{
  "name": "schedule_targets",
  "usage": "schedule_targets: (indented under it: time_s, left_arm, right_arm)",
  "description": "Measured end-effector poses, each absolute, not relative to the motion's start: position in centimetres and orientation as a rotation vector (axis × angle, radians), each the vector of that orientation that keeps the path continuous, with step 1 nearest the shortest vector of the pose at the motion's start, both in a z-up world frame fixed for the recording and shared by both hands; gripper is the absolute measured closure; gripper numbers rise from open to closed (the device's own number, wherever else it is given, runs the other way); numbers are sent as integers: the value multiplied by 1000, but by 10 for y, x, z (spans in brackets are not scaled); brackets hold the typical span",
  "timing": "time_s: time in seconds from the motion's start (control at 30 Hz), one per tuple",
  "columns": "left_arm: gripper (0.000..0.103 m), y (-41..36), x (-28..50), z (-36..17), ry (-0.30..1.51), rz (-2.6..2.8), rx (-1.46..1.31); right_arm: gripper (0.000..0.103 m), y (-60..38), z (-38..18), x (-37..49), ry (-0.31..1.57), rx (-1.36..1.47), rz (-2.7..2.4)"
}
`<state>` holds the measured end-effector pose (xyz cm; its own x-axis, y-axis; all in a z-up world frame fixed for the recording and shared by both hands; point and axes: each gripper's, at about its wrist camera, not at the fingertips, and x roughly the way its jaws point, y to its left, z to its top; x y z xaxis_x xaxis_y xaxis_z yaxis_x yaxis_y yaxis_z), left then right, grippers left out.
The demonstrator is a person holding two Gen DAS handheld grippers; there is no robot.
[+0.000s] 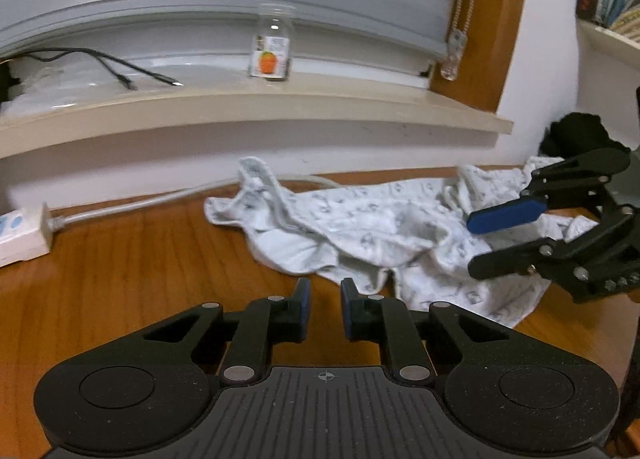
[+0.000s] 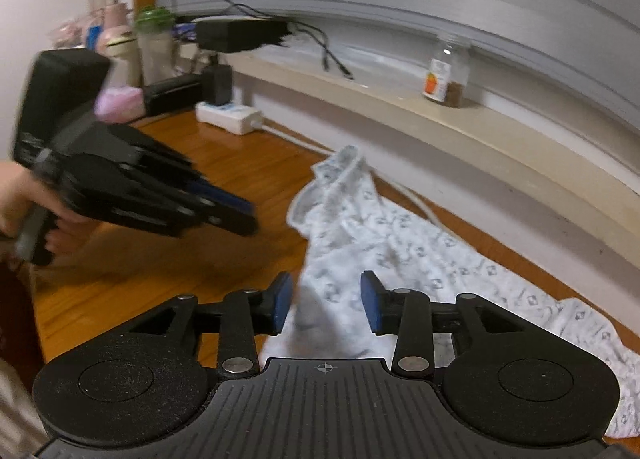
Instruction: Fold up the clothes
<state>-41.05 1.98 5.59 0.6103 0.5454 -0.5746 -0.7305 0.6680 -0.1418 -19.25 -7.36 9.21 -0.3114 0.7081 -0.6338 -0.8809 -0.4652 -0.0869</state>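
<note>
Two claws, left (image 1: 325, 301) and right (image 2: 326, 305), spread over crumpled printed cotton garment (image 1: 380, 227).

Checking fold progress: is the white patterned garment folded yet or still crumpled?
Still crumpled: the garment lies bunched and wrinkled on the wooden table, with no neat fold visible.

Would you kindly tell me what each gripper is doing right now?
Left gripper: open, holding nothing, just short of the crumpled white patterned garment.
Right gripper: open, jaws on either side of the garment's fabric, not closed on it.
</note>
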Motion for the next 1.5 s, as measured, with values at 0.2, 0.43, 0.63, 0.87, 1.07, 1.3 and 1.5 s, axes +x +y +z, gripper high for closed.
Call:
schedule_targets:
  time_s: [0.2, 0.43, 0.63, 0.87, 1.07, 1.3, 1.5]
  left_arm:
    - [86, 18, -395, 55, 504, 741, -378]
    - [86, 12, -378, 51, 520, 724, -343]
    - [78, 11, -359, 48, 513, 699, -327]
    - [68, -4, -329, 47, 505, 634, -308]
    - [51, -17, -304, 57, 474, 556, -291]
    - [74, -28, -274, 52, 489, 458, -295]
    - [73, -31, -250, 41, 566, 512, -220]
  right_arm:
    - [61, -64, 70, -184, 347, -811, 1802]
    - [96, -74, 96, -126, 373, -570, 1757]
    - [96, -71, 92, -89, 352, -549, 1628]
    - [96, -57, 84, -66, 435, -466, 1618]
    - [96, -58, 93, -69, 463, -421, 1663]
    - [97, -55, 101, -72, 423, -446, 1648]
    - [97, -50, 88, -66, 429, -483, 1611]
